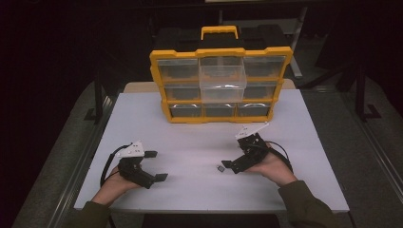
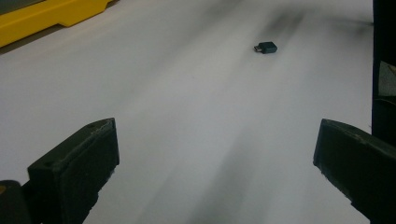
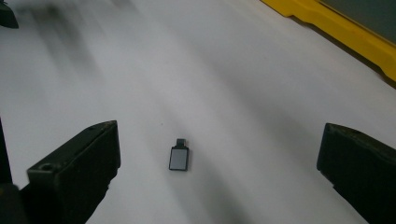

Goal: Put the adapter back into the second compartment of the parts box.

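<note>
**Closing in on a small adapter**

Reaching toward a small dark adapter (image 3: pixel 179 157), the right gripper (image 1: pixel 231 166) sits low over the white bench (image 1: pixel 199 142) with its jaws spread wide and nothing between them. In the right gripper view the adapter lies flat on the bench, ahead of the jaws and somewhat nearer the left one, its short plug end pointing away from the camera. That framing suggests the gripper has been lined up so the jaws can close across the adapter's narrow sides, though neither jaw touches it yet.

The left gripper (image 1: pixel 156 165) rests apart at the other side of the bench, jaws likewise spread and empty. Its view looks across the bare surface to the adapter, well away from it, so it seems to be waiting rather than working.

At the far edge of the bench stands a yellow organizer (image 1: pixel 220 85) of clear drawers, with one middle drawer (image 1: pixel 223 83) pulled forward. The open drawer is probably where the adapter is meant to go, which would explain why it alone sticks out.
</note>
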Demonstrator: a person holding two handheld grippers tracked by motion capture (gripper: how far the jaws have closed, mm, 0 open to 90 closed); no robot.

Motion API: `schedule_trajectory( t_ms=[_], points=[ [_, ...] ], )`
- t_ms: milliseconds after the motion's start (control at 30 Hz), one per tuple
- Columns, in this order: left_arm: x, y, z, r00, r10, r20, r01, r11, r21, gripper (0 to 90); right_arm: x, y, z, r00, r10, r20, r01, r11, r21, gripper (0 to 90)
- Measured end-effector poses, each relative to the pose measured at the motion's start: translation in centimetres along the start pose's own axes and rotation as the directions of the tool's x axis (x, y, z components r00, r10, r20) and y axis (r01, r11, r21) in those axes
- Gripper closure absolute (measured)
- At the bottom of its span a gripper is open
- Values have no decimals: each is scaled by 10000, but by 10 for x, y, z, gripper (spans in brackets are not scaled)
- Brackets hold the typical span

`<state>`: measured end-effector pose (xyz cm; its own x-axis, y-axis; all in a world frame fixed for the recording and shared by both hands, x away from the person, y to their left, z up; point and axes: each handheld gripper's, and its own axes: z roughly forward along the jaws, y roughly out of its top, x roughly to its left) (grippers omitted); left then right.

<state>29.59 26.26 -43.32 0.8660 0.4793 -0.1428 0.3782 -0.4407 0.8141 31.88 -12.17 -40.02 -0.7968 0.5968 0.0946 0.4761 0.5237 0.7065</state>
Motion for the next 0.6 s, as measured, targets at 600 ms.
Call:
schedule_trajectory(
  t_ms=[600],
  points=[
    [0,0,0,10000,3,7,-3,10000,-15,0,3,14,9,9997,-173,-155,173,9999,2,0]
  ],
)
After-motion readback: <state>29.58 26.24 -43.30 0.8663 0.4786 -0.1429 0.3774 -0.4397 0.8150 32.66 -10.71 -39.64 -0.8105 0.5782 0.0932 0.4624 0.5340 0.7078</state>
